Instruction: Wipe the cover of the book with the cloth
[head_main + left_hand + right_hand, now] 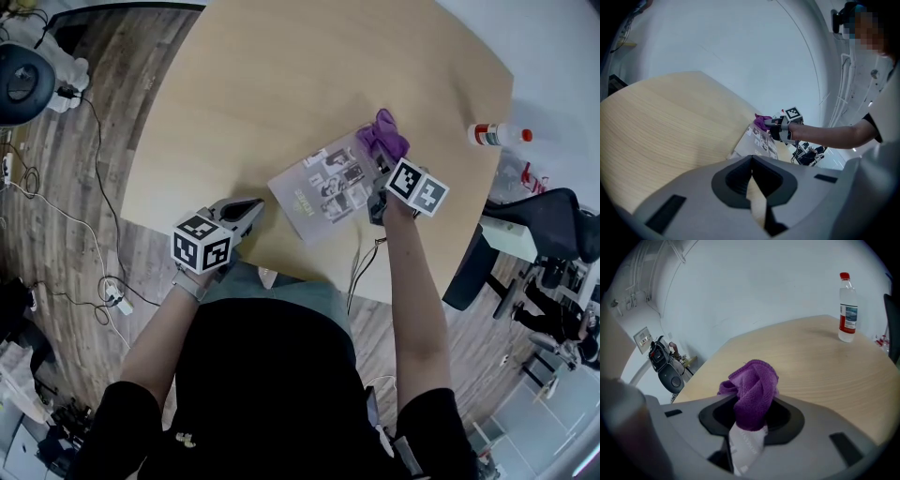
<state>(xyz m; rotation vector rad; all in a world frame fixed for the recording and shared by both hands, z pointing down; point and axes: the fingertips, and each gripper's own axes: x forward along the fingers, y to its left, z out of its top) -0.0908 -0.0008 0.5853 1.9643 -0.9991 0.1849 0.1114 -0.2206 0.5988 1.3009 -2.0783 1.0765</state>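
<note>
A grey book with small photos on its cover lies flat near the table's front edge. My right gripper is over the book's far right corner and is shut on a bunched purple cloth. In the right gripper view the cloth bulges up from between the jaws of my right gripper, with a strip of the book's pale cover under it. My left gripper hovers at the book's near left corner; its jaws meet at the tips with nothing held. The book and cloth lie ahead of it.
A clear water bottle with a red cap lies at the table's far right; it stands upright in the right gripper view. The round wooden table ends just in front of the person. A black office chair is at right, cables at left.
</note>
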